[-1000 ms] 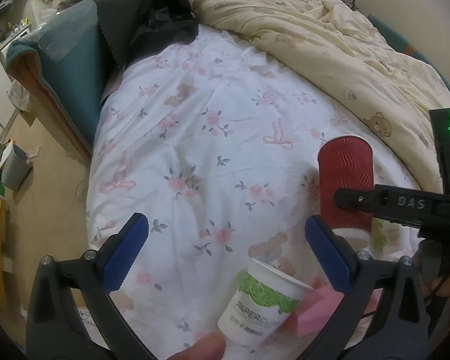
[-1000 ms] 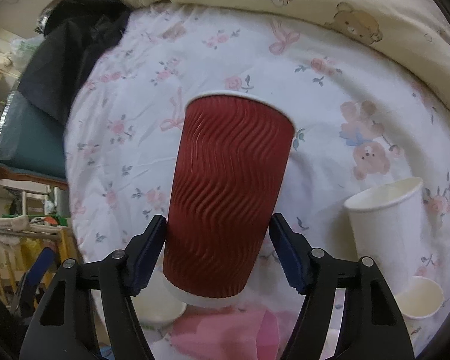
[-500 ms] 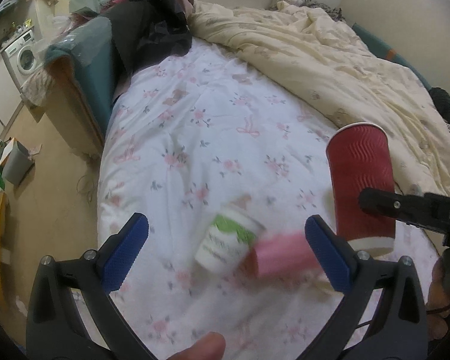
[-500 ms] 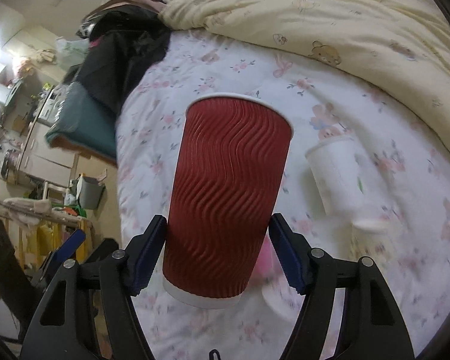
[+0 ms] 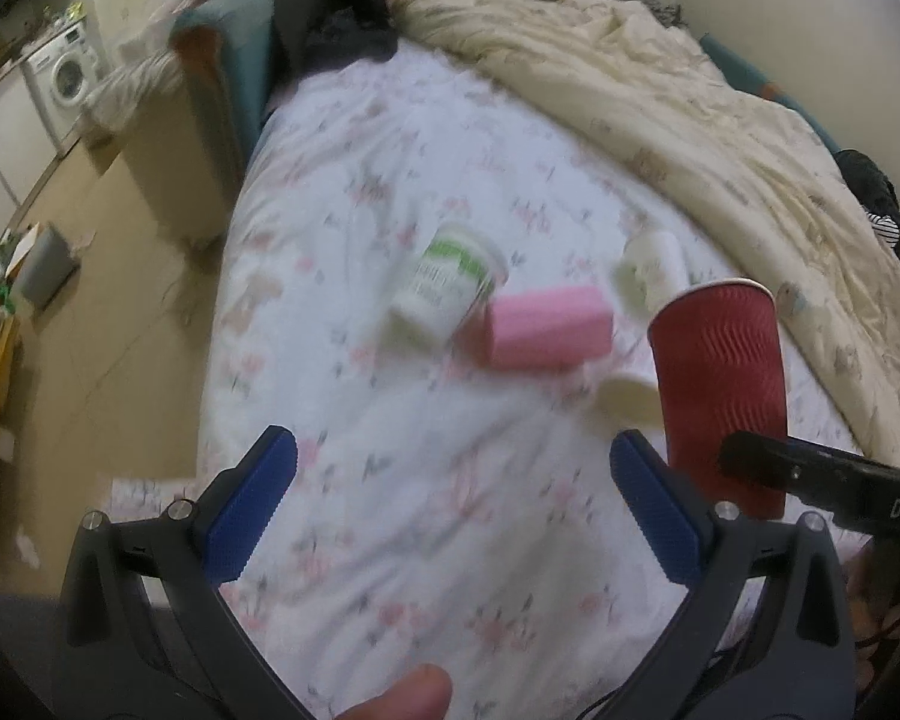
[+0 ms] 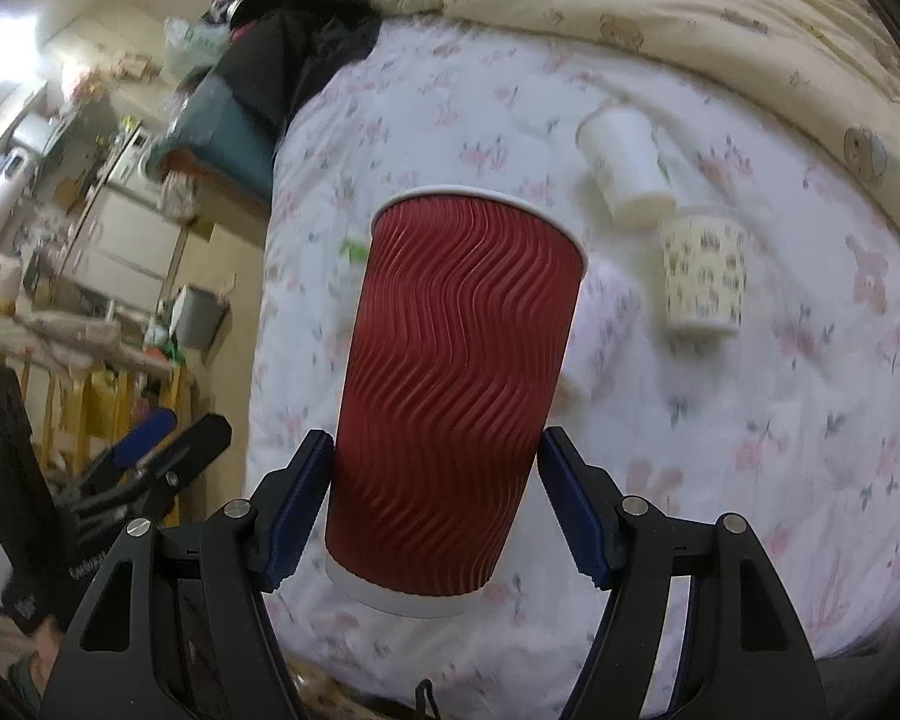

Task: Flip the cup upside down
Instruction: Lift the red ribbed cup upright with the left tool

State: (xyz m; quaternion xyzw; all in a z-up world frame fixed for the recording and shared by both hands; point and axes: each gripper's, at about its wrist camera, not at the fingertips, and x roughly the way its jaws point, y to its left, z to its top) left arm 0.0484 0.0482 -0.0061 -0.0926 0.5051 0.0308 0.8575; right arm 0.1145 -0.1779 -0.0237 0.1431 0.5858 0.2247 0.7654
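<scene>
Right view only: patterned cup (image 6: 703, 270) upright on the bed sheet (image 6: 750, 420); its print shows here. The left hand-held gripper (image 6: 150, 450) appears at the left edge, over the floor side.
Left view only: green-labelled cup (image 5: 447, 285) lying tilted on the bed, touching a pink block (image 5: 546, 327); washing machine (image 5: 69, 69) far left.
Both views: white cup (image 6: 627, 165) lying on its side near the cream blanket (image 6: 690, 12).
Red cup (image 6: 459, 384): wavy ribbed sleeve, white rim up, white base down, upright with a slight lean, held in the air above the bed.
Right hand-held gripper (image 6: 435, 504): blue pads pressed to the red cup's lower sides.
Left hand-held gripper, own view (image 5: 450, 504): jaws wide apart, nothing between them.
</scene>
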